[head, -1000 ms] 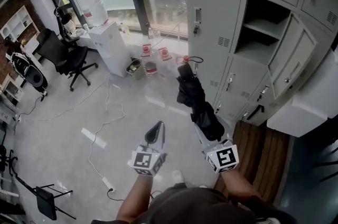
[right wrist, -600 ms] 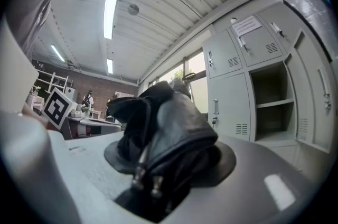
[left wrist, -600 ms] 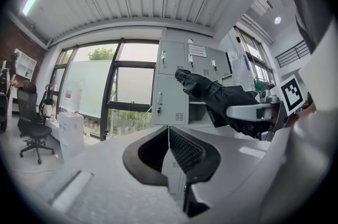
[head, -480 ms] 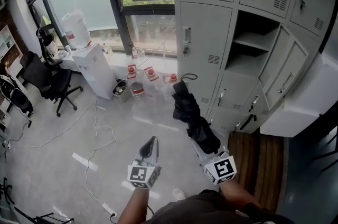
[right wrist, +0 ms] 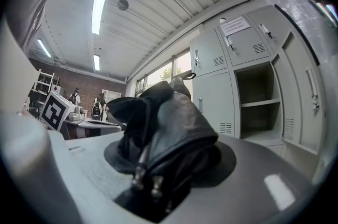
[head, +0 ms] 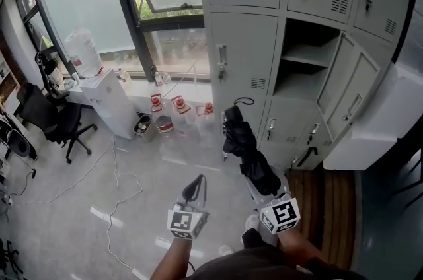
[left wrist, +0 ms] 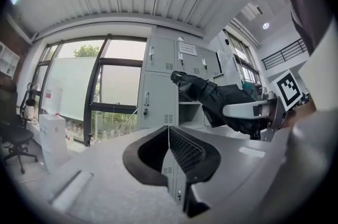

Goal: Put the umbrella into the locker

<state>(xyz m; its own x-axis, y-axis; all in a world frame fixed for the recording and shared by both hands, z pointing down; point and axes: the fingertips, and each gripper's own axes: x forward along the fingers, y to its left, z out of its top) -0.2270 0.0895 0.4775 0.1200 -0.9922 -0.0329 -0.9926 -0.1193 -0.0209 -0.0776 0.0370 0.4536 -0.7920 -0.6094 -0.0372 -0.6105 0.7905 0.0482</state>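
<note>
A folded black umbrella (head: 248,152) sticks out from my right gripper (head: 259,181), which is shut on its lower end; its strap loop points toward the lockers. In the right gripper view the umbrella (right wrist: 163,128) fills the space between the jaws. The grey locker bank (head: 251,41) stands ahead, with one open compartment (head: 301,67) holding a bare shelf and its door (head: 349,95) swung out to the right. The same open compartment (right wrist: 257,106) shows in the right gripper view. My left gripper (head: 193,188) hangs beside the right one, shut with nothing in it.
A water dispenser (head: 106,100) with a bottle stands by the window at the left. Red-capped bottles and a small bin (head: 143,124) sit on the floor near the locker's foot. An office chair (head: 49,123) and a loose cable (head: 112,173) lie at the left.
Both grippers have moved toward the lockers with the umbrella still held. The open compartment is now closer and more central, and the view has turned rightward.
</note>
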